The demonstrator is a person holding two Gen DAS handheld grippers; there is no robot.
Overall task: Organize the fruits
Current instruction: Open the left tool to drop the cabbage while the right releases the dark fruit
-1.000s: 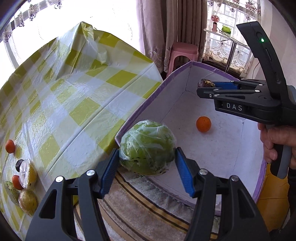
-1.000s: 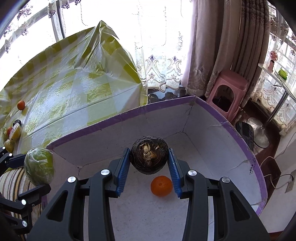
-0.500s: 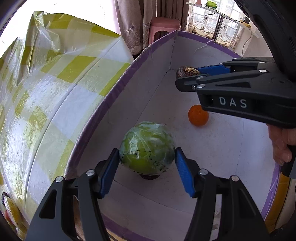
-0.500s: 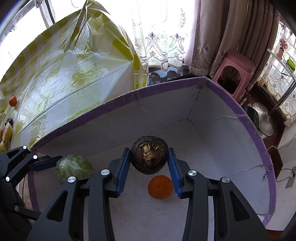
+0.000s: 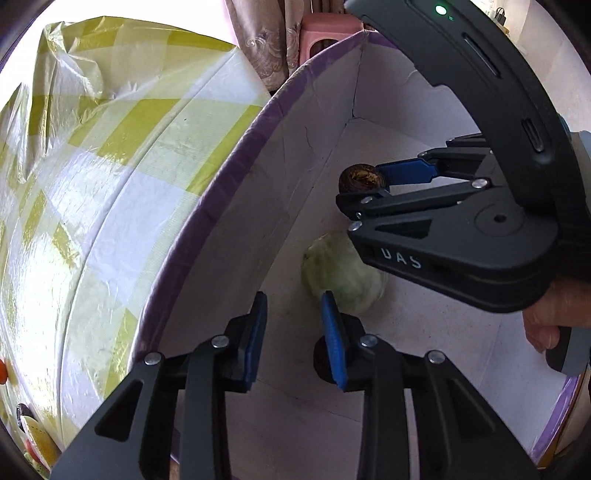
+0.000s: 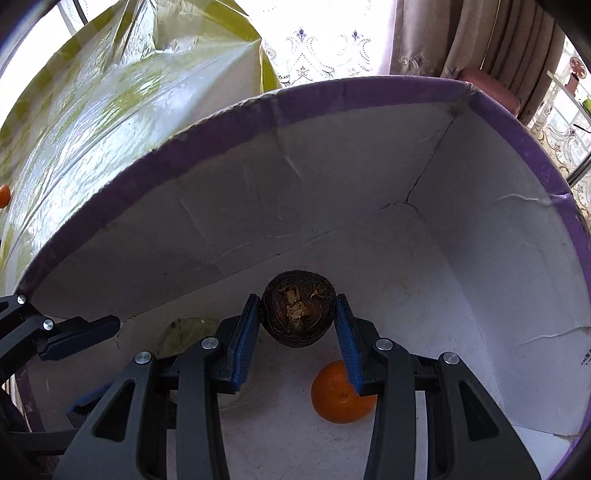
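Both grippers are pointed down into the box (image 6: 369, 96), a white one with a purple rim. The left gripper (image 5: 293, 332) is empty: its jaws have just been closing, and now they're clenched narrow with nothing between the blue pads. The green fruit (image 5: 343, 275), wrapped in film, is lying loose on the box floor just past those pads, partly hidden behind the right gripper's black body. A dark round thing is tucked behind the left gripper's right finger, too covered to be named.

The right gripper (image 6: 298, 317) is clamped on a brown fruit (image 6: 298, 314), which is held off the floor, dried stem end facing the camera. Below it an orange (image 6: 338, 395) is sitting on the floor, half covered by the right finger. A hand (image 5: 554, 317) is seen on that gripper's grip at the edge of the left view.

Next to the box, a yellow-and-white checked cloth (image 5: 110, 166) is draped over the table; a few more fruits (image 5: 33, 439) are just visible at its lower corner. Curtains (image 6: 461, 33) and a pink stool (image 5: 325, 33) are behind the box.
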